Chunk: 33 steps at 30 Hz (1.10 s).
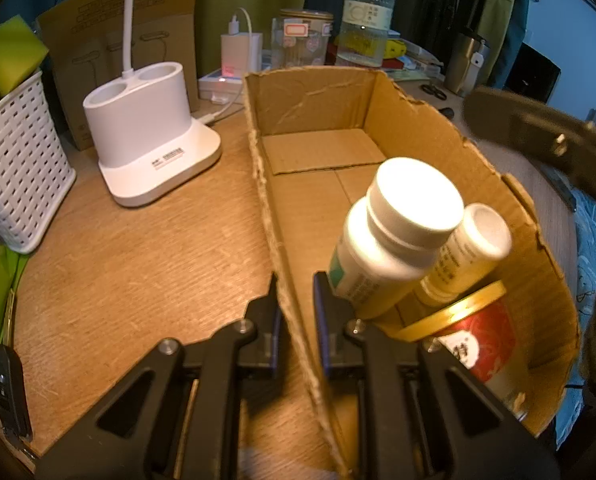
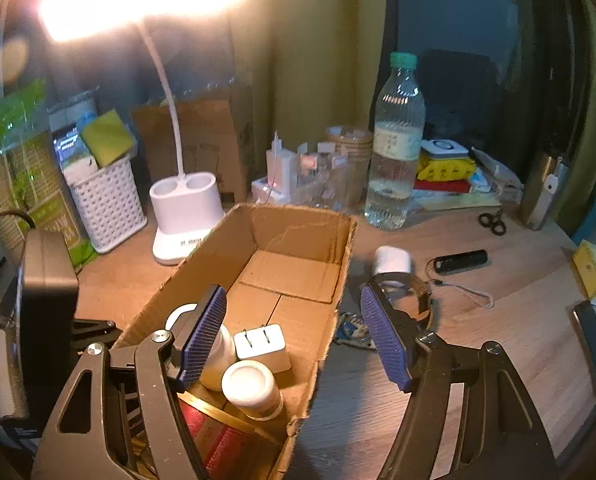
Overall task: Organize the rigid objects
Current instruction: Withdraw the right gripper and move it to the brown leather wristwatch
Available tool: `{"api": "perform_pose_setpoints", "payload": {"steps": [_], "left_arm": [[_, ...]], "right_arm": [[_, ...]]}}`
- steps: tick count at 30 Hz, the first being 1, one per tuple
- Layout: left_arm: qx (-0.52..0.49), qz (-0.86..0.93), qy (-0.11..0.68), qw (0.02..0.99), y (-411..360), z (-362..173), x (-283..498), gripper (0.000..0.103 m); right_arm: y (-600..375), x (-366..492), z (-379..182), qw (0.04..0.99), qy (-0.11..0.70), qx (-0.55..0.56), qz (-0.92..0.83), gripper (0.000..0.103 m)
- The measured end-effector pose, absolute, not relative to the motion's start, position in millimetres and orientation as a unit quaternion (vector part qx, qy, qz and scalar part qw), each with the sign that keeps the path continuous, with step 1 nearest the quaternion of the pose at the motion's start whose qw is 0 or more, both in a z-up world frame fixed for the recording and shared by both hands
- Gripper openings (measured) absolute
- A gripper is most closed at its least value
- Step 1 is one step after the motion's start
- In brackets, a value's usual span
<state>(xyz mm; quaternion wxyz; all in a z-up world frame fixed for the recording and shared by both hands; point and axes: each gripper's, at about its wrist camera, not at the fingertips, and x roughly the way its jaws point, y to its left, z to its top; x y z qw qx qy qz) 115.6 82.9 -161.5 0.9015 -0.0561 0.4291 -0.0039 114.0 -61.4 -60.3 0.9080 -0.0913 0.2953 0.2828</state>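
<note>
**Box and contents**

Where the surface (image 2: 477, 340) carries the box (image 2: 298, 236), left tool (image 1: 296, 292) clamps the box's left wall; right tool (image 2: 294, 332) stands apart, holding nothing. Near end of box: two white bottles (image 1: 393, 236), (image 1: 469, 248), a white plug (image 2: 262, 346), a red tin (image 1: 481, 340).

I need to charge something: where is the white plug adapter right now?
In the right wrist view, the white plug adapter lies inside the cardboard box, prongs up, beside the white bottles.

Probably home desk (image 2: 497, 320), lamp (image 2: 186, 208), clutter
</note>
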Motion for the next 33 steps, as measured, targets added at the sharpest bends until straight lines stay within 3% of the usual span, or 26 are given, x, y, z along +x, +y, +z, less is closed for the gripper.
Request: {"api": "perform_pose_setpoints", "payload": {"steps": [33], "left_arm": [[-0.056, -0.004, 0.429, 0.902, 83.1, -161.6, 115.4, 0.015]], "right_arm": [[-143.3, 147.4, -63.7, 0.936, 0.301, -0.041, 0.181, 0.073]]}}
